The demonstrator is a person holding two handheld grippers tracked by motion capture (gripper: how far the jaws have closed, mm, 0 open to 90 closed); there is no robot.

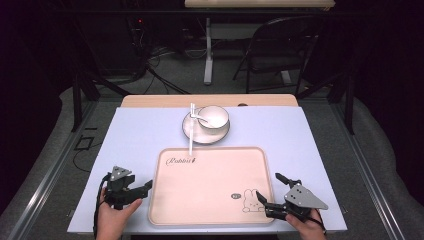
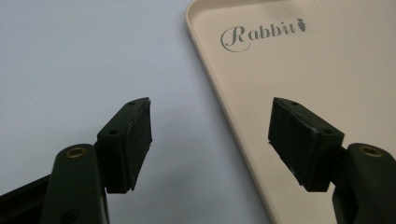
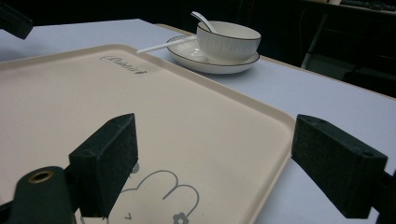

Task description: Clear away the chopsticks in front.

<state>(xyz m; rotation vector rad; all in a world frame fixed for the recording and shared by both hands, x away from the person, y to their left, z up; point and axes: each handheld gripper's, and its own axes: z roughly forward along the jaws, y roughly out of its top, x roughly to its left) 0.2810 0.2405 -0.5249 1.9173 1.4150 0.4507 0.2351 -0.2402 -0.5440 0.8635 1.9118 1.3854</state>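
A beige tray (image 1: 210, 185) printed with "Rabbit" and a rabbit drawing lies at the front middle of the lavender table (image 1: 135, 135). Behind it a white bowl (image 1: 215, 116) stands on a saucer (image 1: 200, 137), a spoon (image 1: 201, 118) in the bowl. A thin white stick (image 1: 191, 131) leans from the saucer to the tray's far edge. My left gripper (image 1: 142, 192) is open at the tray's left edge; its jaws straddle the tray (image 2: 280, 70) rim, holding nothing. My right gripper (image 1: 270, 187) is open at the right front corner, its jaws either side of the tray (image 3: 140, 107) rim near the rabbit.
Farther off in the right gripper view stand the bowl (image 3: 227, 42), saucer (image 3: 210, 63), spoon (image 3: 203, 19) and stick (image 3: 163, 45). Beyond the table a folding chair (image 1: 280, 50) and a white desk leg (image 1: 207, 50) stand on a floor with cables.
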